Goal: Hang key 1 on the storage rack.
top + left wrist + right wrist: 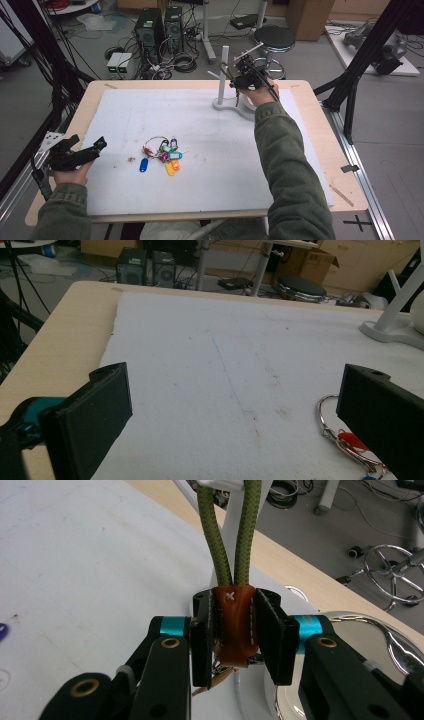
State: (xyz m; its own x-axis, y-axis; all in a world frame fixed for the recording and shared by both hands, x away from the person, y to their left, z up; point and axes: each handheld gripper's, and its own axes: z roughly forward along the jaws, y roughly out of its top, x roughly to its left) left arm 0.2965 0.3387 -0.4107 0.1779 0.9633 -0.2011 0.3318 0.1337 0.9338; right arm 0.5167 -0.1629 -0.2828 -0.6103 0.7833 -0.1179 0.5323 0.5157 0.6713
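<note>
At the far right of the bench (320,150), the right gripper (243,75) is held up beside a white stand (221,75), a slim upright post with short side pegs on a flat curved foot. Its fingers (274,635) are closed on a brown leather tab (233,625), stitched in white, from which a loop of green braided cord (235,525) rises to a peg of the stand. A shiny rounded metal object (360,630) sits just beside the stand's foot, close under the gripper.

The left gripper (82,155) rests low at the left edge of the bench, over the bare wood and just off the white mat (210,165). Its fingers (95,415) stand wide apart with nothing between them; in the left gripper view a wire ring with a red tag (350,440) lies just by the right-hand finger.

Between the two, near the middle of the mat, lies a bunch of key tags (165,155): small plastic tags in blue, yellow, green, pink and purple on thin wire rings. They are well apart from the stand. The mat is rough, foam-like and faintly stained, with a small dark speck left of the tags. Most of it is open, in front and to the right of the tags; the wooden rim shows all round it. Beyond the far edge stand a black stool (274,37), computer towers (160,30) and tangled cables on the floor.
</note>
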